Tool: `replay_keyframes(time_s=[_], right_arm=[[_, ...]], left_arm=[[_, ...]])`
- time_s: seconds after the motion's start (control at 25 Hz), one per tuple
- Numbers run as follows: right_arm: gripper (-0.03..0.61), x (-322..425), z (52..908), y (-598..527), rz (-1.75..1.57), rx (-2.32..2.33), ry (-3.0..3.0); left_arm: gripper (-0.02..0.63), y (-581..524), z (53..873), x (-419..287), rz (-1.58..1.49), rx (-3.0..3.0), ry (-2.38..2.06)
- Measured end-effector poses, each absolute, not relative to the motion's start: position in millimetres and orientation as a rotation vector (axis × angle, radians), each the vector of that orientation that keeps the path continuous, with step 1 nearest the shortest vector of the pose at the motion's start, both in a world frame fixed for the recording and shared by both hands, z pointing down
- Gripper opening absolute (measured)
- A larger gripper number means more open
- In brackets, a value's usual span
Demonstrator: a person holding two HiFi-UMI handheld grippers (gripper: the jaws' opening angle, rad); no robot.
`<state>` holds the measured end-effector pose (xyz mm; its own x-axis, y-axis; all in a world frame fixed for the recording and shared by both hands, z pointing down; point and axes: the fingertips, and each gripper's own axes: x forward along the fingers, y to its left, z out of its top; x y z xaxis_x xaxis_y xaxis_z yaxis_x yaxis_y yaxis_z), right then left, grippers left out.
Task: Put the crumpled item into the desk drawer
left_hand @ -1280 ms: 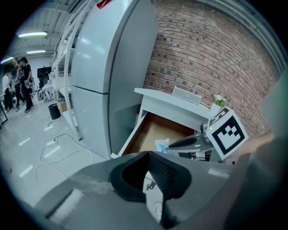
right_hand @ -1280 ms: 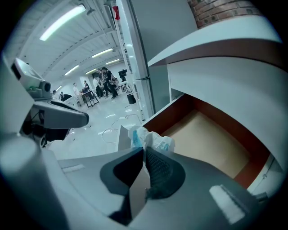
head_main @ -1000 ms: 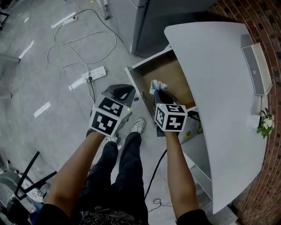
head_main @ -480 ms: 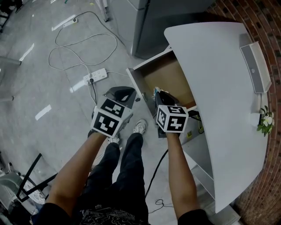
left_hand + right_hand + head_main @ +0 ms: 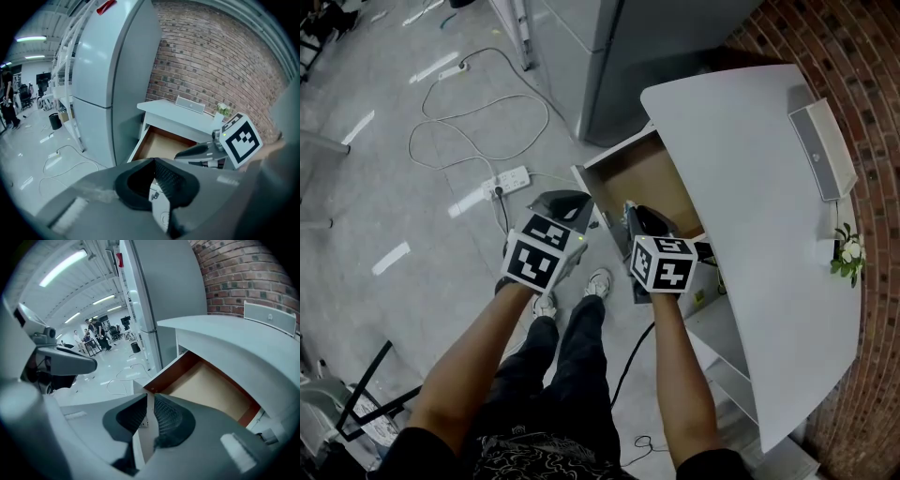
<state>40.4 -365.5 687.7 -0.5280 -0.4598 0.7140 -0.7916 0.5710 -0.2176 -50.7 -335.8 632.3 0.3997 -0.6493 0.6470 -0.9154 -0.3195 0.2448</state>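
My left tongs: pads closed together, empty, held over the floor just left of my right tongs. The right tongs: pads drawn to a thin slit, holding nothing I can see, above the front edge of the open drawer, its bare bottom ahead of them under the worktop. Crumpled item: in neither tongs; I cannot find it in any view.

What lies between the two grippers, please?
In the head view, the drawer's front panel and a shoe lie between the left gripper and right gripper.
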Motion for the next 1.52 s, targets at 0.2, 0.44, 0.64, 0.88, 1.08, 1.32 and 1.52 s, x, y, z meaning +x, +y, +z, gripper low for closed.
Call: replay_keyframes(time_s=[0.2, 0.44, 0.64, 0.88, 1.08, 1.32, 1.52], right_arm=[[0.043, 36.4, 651.7, -368.6, 0.687, 1.02, -2.234], [0.04, 33.3, 606.4, -369.4, 0.666, 1.061, -2.279], [0.037, 32.2, 571.6, -367.7, 0.63, 1.081, -2.311], [0.037, 33.6, 535.6, -371.5, 0.615, 1.117, -2.334], [0.037, 32.6, 505.6, -378.3, 0.617, 1.163, -2.376], [0.021, 32.4, 473.8, -381.2, 0.564, 1.191, -2.413], [0.021, 36.3, 449.5, -384.3, 0.504, 1.213, -2.441]], left_arm=[[0.003, -338.5, 604.6, -54.3, 0.574, 2.093, -1.355], [0.003, -332.1, 572.0, -60.3, 0.562, 2.108, -1.385], [0.003, -329.3, 544.5, -66.0, 0.533, 2.116, -1.423], [0.003, -335.0, 512.2, -71.0, 0.507, 2.15, -1.454], [0.003, -341.2, 486.3, -76.1, 0.505, 2.192, -1.475], [0.003, -342.5, 461.4, -75.3, 0.477, 2.216, -1.495], [0.003, -349.3, 441.6, -72.2, 0.445, 2.255, -1.511]])
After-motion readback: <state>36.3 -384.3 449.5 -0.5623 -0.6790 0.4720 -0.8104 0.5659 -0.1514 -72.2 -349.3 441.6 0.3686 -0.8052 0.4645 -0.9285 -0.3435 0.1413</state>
